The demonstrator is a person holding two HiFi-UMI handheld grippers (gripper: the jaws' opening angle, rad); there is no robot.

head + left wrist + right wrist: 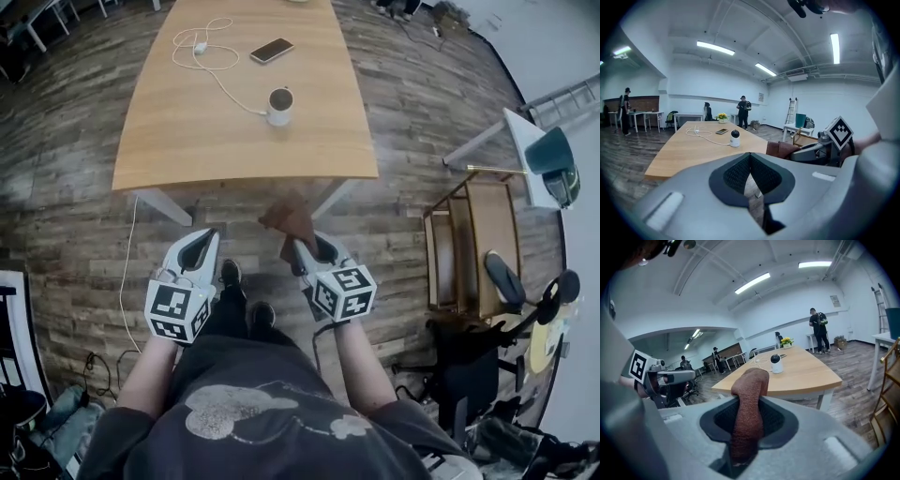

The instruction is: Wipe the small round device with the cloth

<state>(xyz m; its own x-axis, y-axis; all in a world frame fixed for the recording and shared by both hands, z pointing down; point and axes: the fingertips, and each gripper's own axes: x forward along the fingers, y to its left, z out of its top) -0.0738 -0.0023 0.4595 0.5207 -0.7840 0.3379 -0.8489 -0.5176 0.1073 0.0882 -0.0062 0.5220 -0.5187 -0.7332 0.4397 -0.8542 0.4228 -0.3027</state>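
Your left gripper (pixel 205 238) has its jaws brought together with nothing between them. Through the slit below the pads you see only floor. It points up and slightly to the right, short of the table (pixel 178 141).

The device (pixel 279 105) stands on the table ahead of both grippers, past the near edge and well apart from each. From the left gripper it sits a touch left of the line the jaws point along. From the right gripper (pixel 298 247) it sits a touch right of that gripper's line. It stands upright, a dark round head on a white base, so its long axis is vertical. The wipe will probably have to go round the head and sides, not along a flat face.

Your right gripper is clamped on the cloth (pixel 289 221). The brown cloth runs lengthwise up between the pads and folds over just beyond the tips, toward the table. That folded end is the part that I judge will meet the device first. The right gripper is the nearer of the two and the one carrying the cloth. The reach is forward and up over the table edge, turning a little right.

Count: one device, one cloth, two grippers. Beyond the device lie one white cable (pixel 208 64) and one phone (pixel 272 50). The cable is looped on the far left and runs back to the device's base. It leaves on the device's left side, so it may tug if the device is pushed.
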